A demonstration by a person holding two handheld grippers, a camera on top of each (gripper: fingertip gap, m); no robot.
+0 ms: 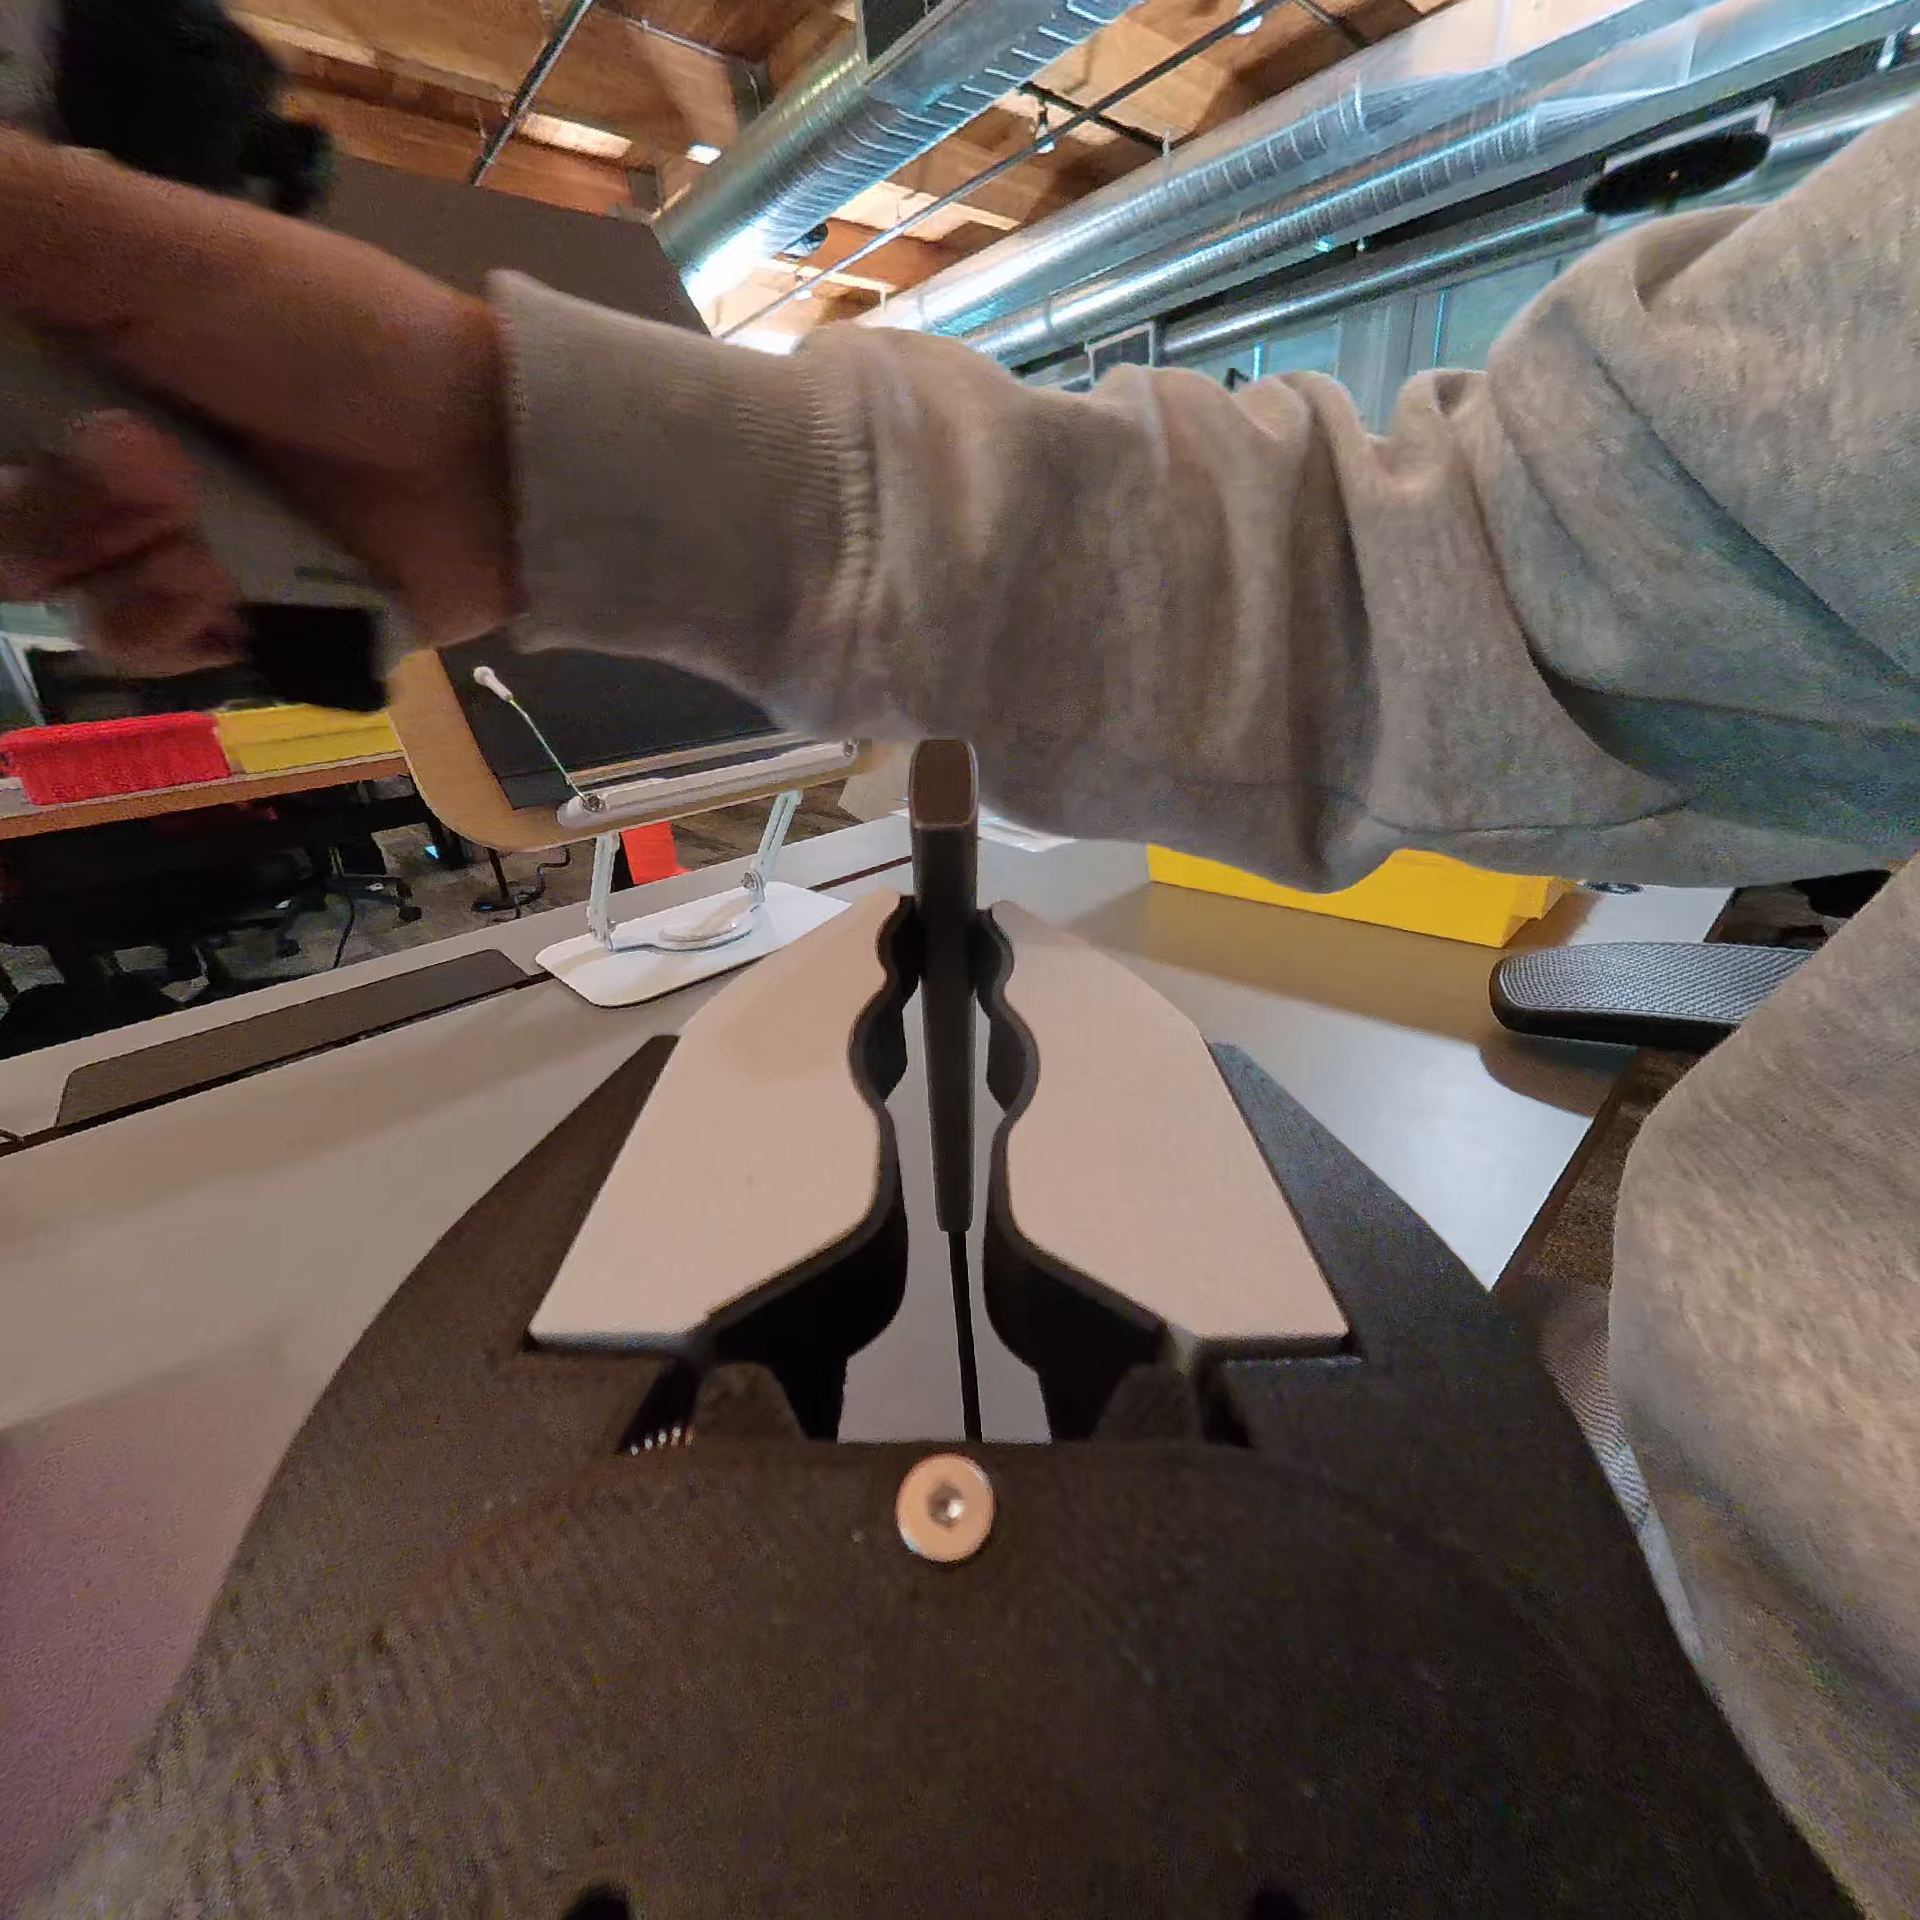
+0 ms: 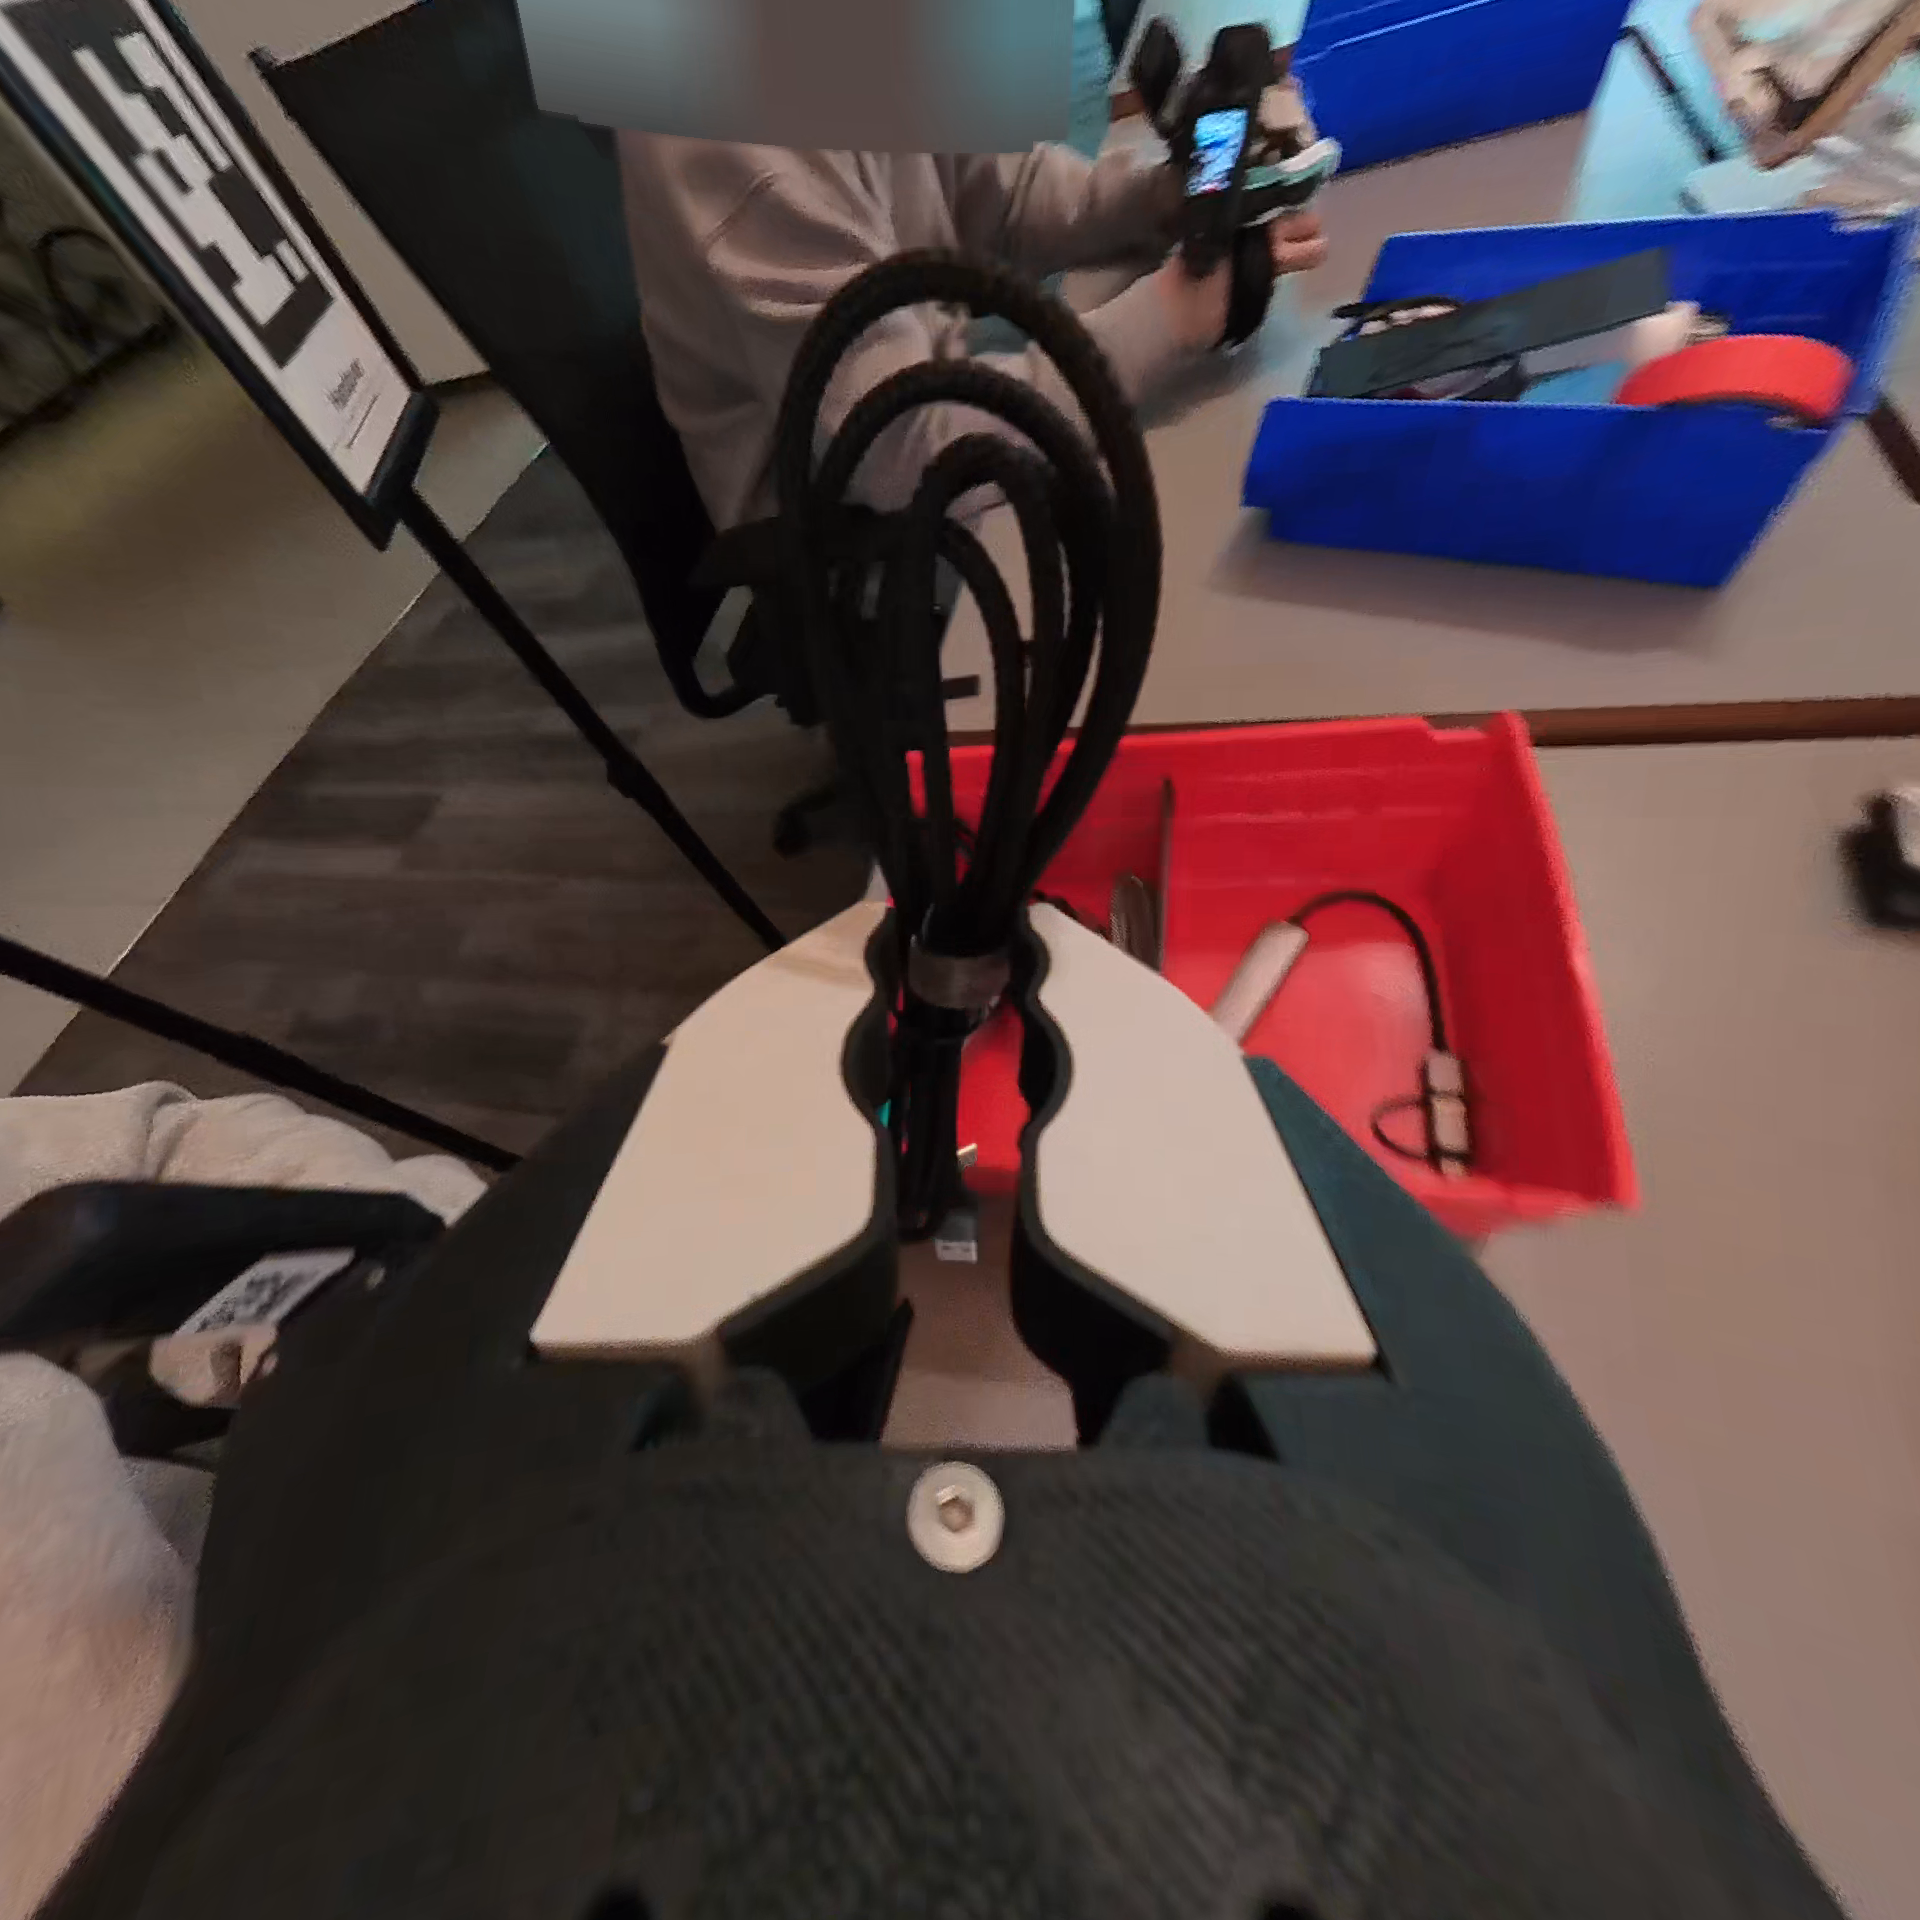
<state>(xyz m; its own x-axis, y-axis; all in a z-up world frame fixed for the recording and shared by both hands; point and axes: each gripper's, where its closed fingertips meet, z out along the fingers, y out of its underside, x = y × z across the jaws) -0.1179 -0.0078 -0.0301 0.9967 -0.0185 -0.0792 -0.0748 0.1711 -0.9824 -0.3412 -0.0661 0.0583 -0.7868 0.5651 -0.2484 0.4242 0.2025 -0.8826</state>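
Observation:
My left gripper [image 1: 943,925] is shut on a black cable plug [image 1: 943,831]; its metal end sticks up past the fingertips and its thin cord runs back between the fingers. A person's grey sleeve [image 1: 1039,540] and hand [image 1: 208,416] cross just above it. My right gripper [image 2: 956,935] is shut on a coiled black braided cable bundle [image 2: 977,520], gripped at its strap, with the loops standing up past the fingertips. The bundle hangs above the near left corner of a red bin [image 2: 1455,831] that holds a small adapter with a short cable [image 2: 1423,1039].
In the left wrist view a white tablet stand [image 1: 675,935], yellow bin [image 1: 1382,904], chair armrest [image 1: 1642,992] and far red bin [image 1: 114,753] show. In the right wrist view two blue bins [image 2: 1538,488] sit on the grey table; a sign on a stand [image 2: 239,260] is left. The left gripper's tips are roughly 25 cm from the right gripper's.

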